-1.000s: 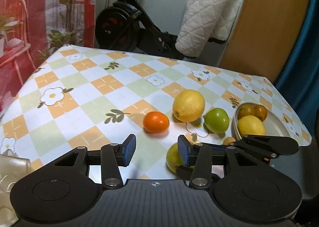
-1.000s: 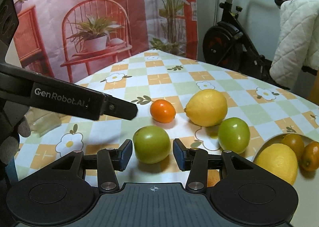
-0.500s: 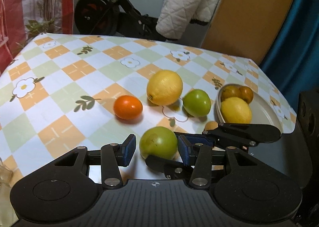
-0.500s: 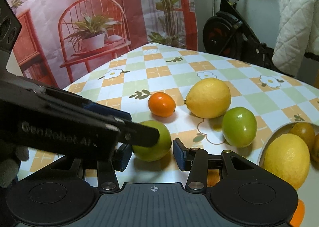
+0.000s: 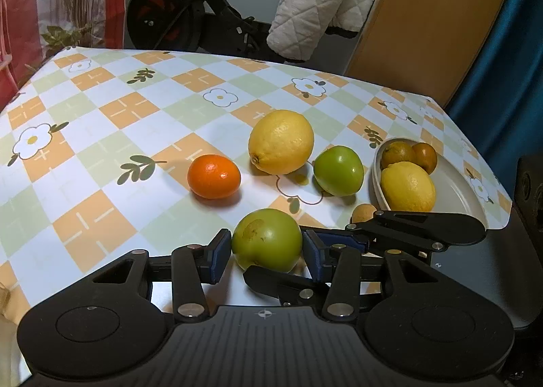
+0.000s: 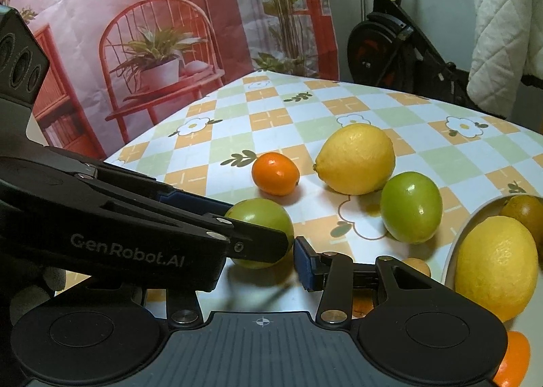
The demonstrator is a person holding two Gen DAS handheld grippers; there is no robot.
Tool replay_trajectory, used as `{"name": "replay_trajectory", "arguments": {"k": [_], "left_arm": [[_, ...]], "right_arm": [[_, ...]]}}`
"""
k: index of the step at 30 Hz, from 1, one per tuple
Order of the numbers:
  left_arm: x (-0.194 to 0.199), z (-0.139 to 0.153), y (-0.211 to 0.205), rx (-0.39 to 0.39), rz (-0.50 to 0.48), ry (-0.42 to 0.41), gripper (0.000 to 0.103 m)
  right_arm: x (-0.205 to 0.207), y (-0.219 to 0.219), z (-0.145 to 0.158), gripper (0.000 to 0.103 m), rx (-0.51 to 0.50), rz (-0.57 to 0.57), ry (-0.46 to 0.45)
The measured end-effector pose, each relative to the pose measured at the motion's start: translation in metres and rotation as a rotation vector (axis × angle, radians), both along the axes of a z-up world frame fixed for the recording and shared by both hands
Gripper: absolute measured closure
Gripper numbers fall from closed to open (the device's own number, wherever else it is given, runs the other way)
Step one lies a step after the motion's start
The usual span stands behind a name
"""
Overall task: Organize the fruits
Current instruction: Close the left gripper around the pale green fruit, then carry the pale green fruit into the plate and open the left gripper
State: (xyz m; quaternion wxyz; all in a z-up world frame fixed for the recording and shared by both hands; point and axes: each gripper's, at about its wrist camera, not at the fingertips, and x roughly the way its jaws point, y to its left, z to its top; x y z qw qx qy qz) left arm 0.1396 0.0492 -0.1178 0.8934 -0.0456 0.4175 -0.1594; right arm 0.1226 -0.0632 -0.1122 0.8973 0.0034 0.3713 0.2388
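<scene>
Biggest risk: a clash of the two tools. Left of the bowl (image 5: 376,180), the near green fruit (image 5: 266,234) was straddled by the left gripper (image 5: 268,247), while the right gripper (image 6: 261,261) was crowded in at the same fruit, its fingers crossed under and behind the left one's. A bump could have knocked the fruit loose.

Next: a weak hold. The left pads (image 5: 222,249) were seen at the fruit's flanks, approx. touching, but whether it was really squeezed couldn't be told. The skin looked smooth and round, so a slip on lifting was judged likely. The right jaws were seen partly apart, w/ nothing pinched.

Smaller: a dropped fruit could have been sent rolling into the second green fruit (image 5: 338,169) or the small tan fruit (image 5: 363,212), both just left of the bowl.
</scene>
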Motion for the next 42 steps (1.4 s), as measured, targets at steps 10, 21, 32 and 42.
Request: {"name": "replay_trajectory", "arguments": {"k": [10,21,32,42], "left_arm": [[-0.009,0.015,-0.015,0.010,-0.019,-0.032,0.054],[-0.010,0.038,-0.080,0.061,-0.138,-0.110,0.055],[0.000,0.042,-0.151,0.067,-0.246,-0.143,0.055],[0.017,0.027,-0.206,0.093,-0.347,-0.130,0.054]], "right_arm": [[-0.015,-0.012,0.014,0.064,0.016,-0.024,-0.046],[-0.038,-0.066,0.036,0.064,0.037,-0.139,-0.137],[-0.052,-0.138,0.044,0.064,0.046,-0.276,-0.191],[-0.051,-0.193,0.028,0.064,0.049,-0.404,-0.177]]}}
